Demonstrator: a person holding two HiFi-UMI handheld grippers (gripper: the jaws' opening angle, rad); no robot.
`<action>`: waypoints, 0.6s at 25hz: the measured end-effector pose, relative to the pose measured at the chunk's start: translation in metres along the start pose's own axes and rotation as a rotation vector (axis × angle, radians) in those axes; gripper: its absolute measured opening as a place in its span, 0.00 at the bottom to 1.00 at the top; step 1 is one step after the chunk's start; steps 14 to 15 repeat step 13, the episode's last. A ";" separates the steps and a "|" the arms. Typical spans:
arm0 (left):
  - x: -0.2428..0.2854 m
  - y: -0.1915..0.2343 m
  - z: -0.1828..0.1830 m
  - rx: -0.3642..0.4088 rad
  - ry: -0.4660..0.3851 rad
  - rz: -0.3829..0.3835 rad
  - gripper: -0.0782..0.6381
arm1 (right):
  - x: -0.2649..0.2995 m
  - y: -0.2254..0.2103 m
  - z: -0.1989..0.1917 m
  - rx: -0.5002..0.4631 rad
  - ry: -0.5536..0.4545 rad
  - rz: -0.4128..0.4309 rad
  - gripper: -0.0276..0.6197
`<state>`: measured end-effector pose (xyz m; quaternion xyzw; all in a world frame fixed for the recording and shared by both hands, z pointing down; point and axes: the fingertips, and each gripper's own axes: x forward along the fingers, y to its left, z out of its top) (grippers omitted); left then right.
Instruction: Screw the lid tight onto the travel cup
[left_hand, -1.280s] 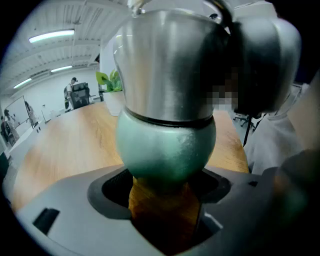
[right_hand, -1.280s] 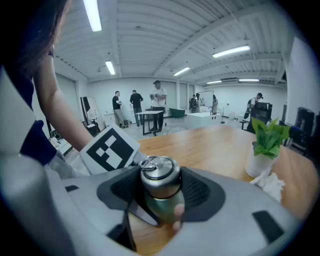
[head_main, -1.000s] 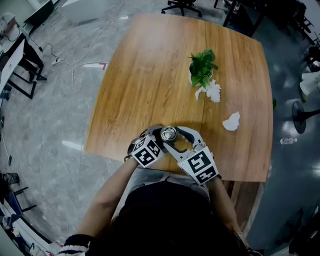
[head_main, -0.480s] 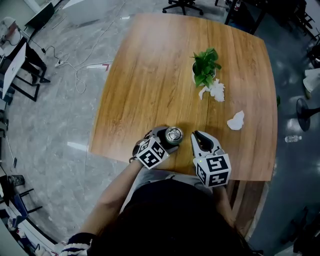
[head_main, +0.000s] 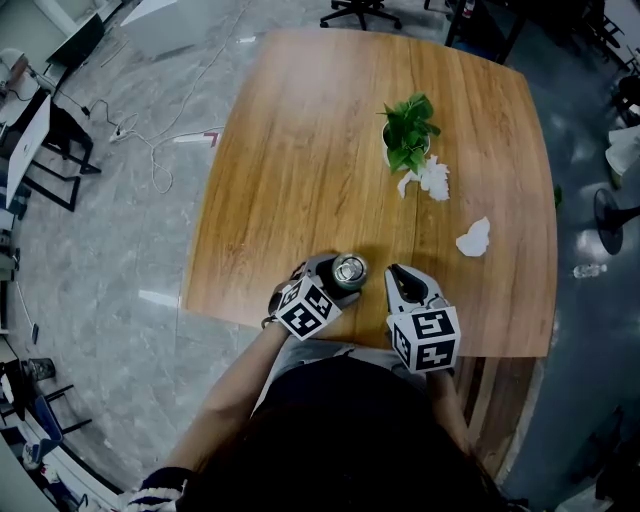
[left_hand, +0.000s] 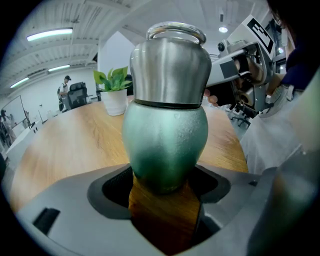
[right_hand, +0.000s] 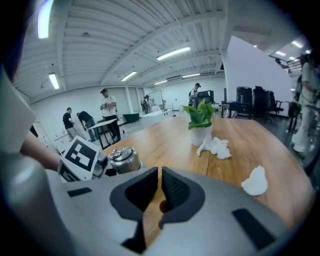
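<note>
The travel cup (head_main: 348, 271) stands near the table's front edge, with a green body (left_hand: 165, 140) and a steel lid (left_hand: 170, 70) on top. My left gripper (head_main: 335, 282) is shut on the cup's lower body, one jaw on each side (left_hand: 162, 192). My right gripper (head_main: 394, 272) sits just to the right of the cup and does not touch it. Its jaws (right_hand: 159, 175) have just been closing and are now shut with nothing between them. In the right gripper view the cup (right_hand: 124, 160) shows to the left, beside the left gripper's marker cube (right_hand: 80, 156).
A small potted plant (head_main: 405, 135) stands mid-table on the wooden table (head_main: 300, 160), with a crumpled white tissue (head_main: 430, 180) beside it and another (head_main: 472, 238) nearer the right edge. Cables lie on the floor to the left. People stand far off in the room.
My right gripper was open around the cup's lid; it has come off, moved right, rolled and shut empty. The left gripper and the cup have stayed put.
</note>
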<state>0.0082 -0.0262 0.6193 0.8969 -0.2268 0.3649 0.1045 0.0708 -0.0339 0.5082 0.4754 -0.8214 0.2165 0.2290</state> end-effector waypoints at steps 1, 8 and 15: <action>0.000 0.000 0.000 0.001 -0.001 0.001 0.61 | 0.000 0.000 -0.001 -0.001 0.005 0.000 0.10; -0.001 0.000 0.000 0.003 -0.002 0.002 0.61 | 0.003 0.004 -0.004 -0.012 0.024 0.013 0.10; 0.003 -0.002 0.003 -0.008 -0.009 0.003 0.61 | 0.003 0.003 -0.005 -0.035 0.035 0.025 0.10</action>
